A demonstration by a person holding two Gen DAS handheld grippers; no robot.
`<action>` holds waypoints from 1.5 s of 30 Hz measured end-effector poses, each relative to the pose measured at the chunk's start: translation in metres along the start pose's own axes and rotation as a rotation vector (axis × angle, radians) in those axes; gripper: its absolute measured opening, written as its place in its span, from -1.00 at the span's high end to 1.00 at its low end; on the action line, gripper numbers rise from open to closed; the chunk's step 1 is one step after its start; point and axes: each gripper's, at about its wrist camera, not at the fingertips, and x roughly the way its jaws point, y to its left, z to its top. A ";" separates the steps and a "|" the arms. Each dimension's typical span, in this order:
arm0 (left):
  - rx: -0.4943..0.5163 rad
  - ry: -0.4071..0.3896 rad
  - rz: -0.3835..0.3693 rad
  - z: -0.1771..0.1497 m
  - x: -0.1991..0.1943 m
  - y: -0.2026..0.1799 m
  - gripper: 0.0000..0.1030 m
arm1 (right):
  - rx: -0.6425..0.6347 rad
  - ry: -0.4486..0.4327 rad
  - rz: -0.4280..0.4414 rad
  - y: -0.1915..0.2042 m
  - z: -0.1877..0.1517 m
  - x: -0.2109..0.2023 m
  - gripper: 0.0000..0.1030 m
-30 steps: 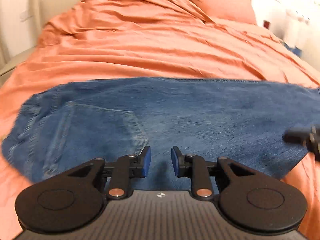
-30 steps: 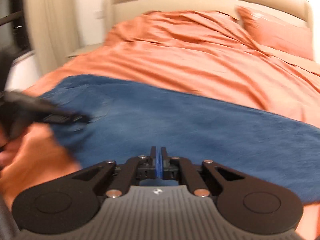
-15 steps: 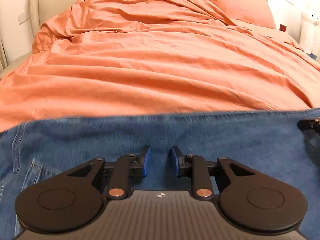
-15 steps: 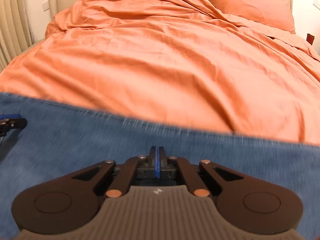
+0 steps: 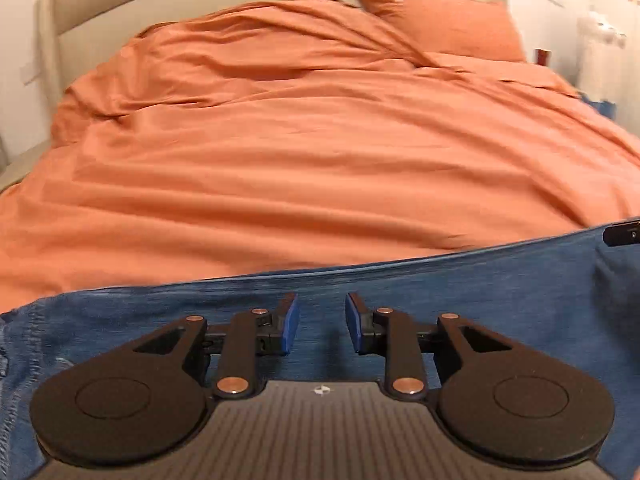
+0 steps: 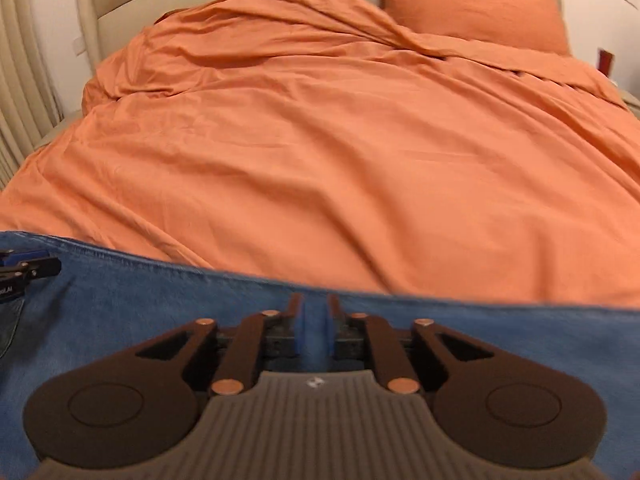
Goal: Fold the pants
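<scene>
1. The left gripper point(image 5: 322, 322) sits low over the blue denim pants point(image 5: 500, 304) with its blue-padded fingers point(image 5: 291, 326) set moderately wide, bare denim showing in the gap between them. It grips nothing. Judging by the pose, it is poised to take hold of the cloth under it.

2. The right gripper point(image 6: 312, 330) also hangs low over the pants point(image 6: 140, 312), its fingers point(image 6: 298, 332) narrowly apart. A strip of blue shows between the pads, but blur makes it hard to say whether that is cloth pinched there or only denim seen through the gap — I cannot tell.

3. The pants lie spread sideways across the near part of the bed, forming a long blue band. A stitched seam point(image 5: 24, 344) shows at the far left in the left view. This flat, stretched layout suits a fold, since both grippers can work along one edge.

4. Each gripper's tip shows at the edge of the other's view, so the two stand side by side along the garment — well placed for lifting together.

5. Beyond the pants spreads the rumpled orange duvet point(image 5: 320, 160), soft ground for folding, with a matching orange pillow point(image 6: 472, 4) against the beige padded headboard point(image 6: 120, 4).
</scene>
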 end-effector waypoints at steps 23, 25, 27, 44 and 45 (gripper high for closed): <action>0.157 0.089 -0.255 0.015 0.041 -0.223 0.36 | 0.851 -0.069 -0.052 -0.328 -0.166 -0.166 0.03; 0.171 0.081 -0.238 0.017 0.049 -0.233 0.36 | 0.892 -0.096 -0.017 -0.337 -0.172 -0.159 0.11; 0.174 0.071 -0.221 0.020 0.059 -0.238 0.36 | 0.926 -0.122 0.012 -0.345 -0.176 -0.153 0.24; 0.192 -0.011 -0.118 0.031 0.063 -0.248 0.34 | 0.736 -0.169 -0.051 -0.335 -0.146 -0.163 0.88; 0.191 -0.016 -0.113 0.030 0.056 -0.241 0.34 | 0.718 -0.178 -0.056 -0.330 -0.139 -0.169 0.88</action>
